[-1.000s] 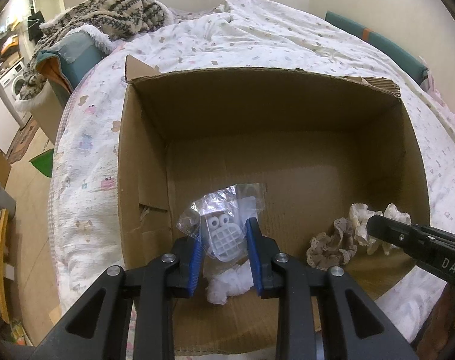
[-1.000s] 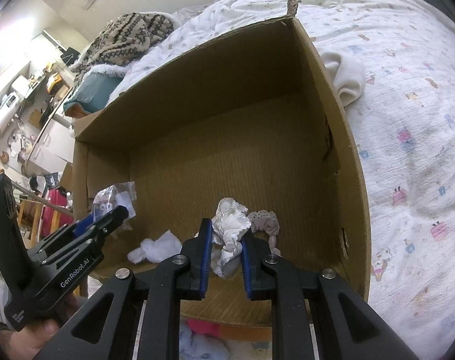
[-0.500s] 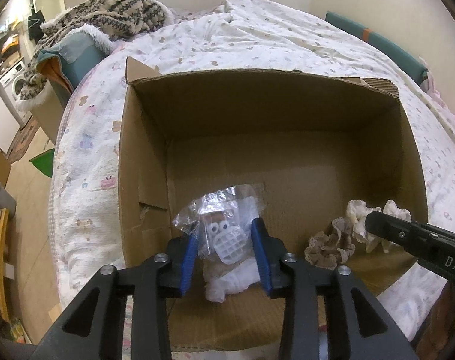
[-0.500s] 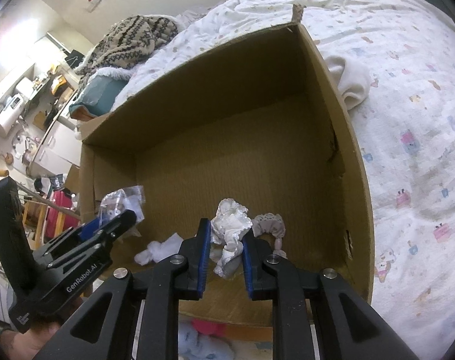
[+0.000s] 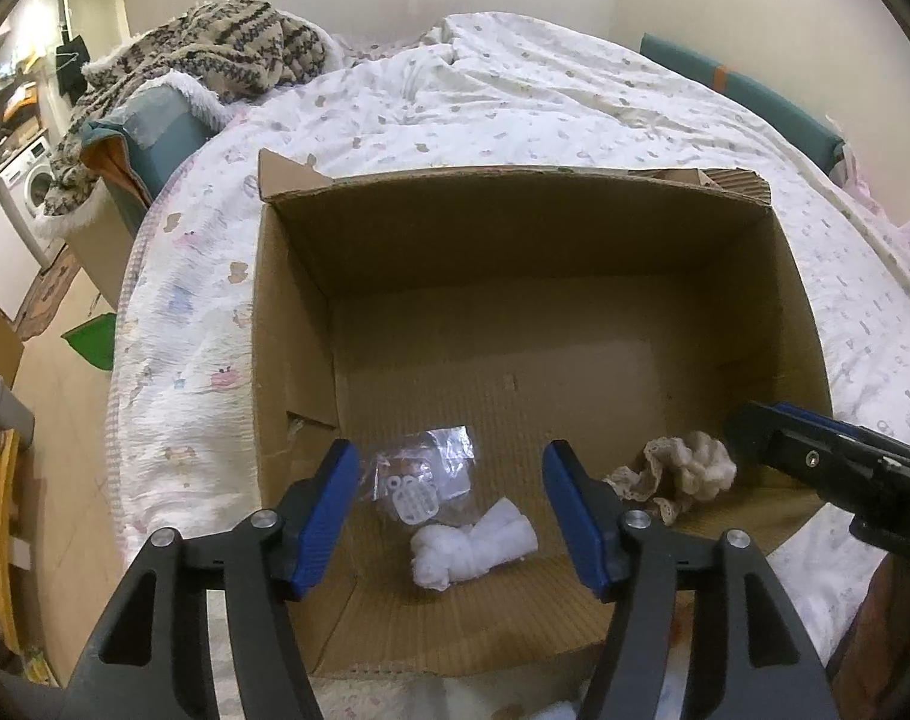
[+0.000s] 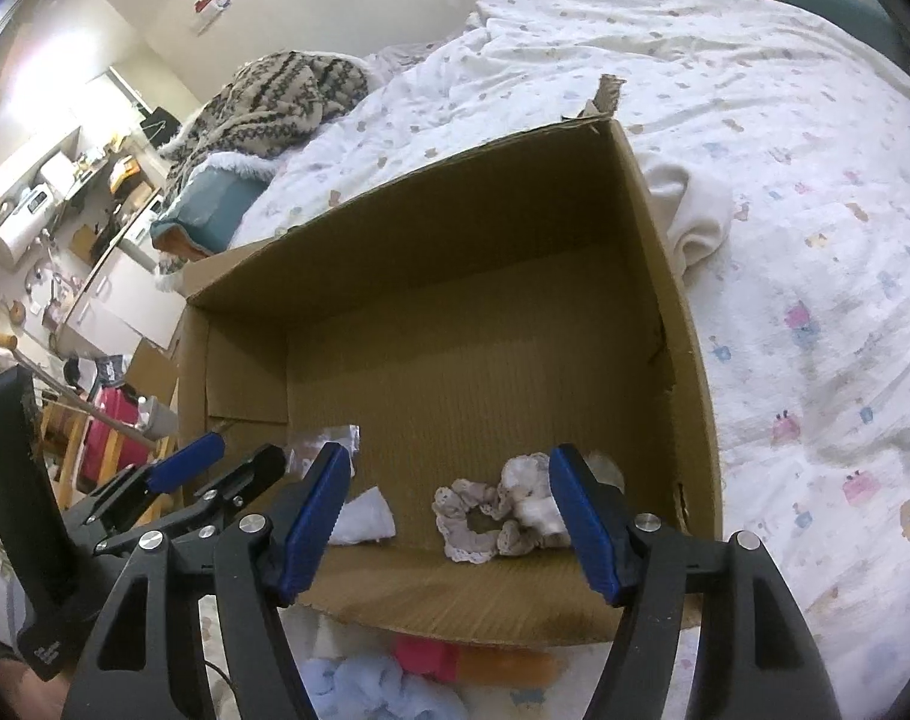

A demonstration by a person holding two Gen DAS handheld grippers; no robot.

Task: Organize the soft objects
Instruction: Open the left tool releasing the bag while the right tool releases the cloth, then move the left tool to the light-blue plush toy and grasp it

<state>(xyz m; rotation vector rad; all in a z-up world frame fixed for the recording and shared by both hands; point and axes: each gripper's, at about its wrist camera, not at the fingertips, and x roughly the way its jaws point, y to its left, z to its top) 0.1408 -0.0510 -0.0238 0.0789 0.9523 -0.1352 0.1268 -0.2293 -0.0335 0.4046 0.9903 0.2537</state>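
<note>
- Left gripper: jaws apart and opening, the blue pads clear of everything — nothing clamped. Between and beyond them, on the floor of the cardboard box, lie a clear plastic packet and a white cloth bundle touching it.
- Right gripper: jaws also opening, wide apart, gripping nothing. A lace scrunchie and a cream ruffled scrunchie rest on the box floor between the pads, touching each other near the right wall.
- Outside the near edge, a pale blue fluffy item and a pink one lie on the bed, likely next.
- Risks: lace could snag a ridged pad and lift out as the gripper withdraws; the two grippers sit close — reaching back together could knock them or tip the box's near wall.
</note>
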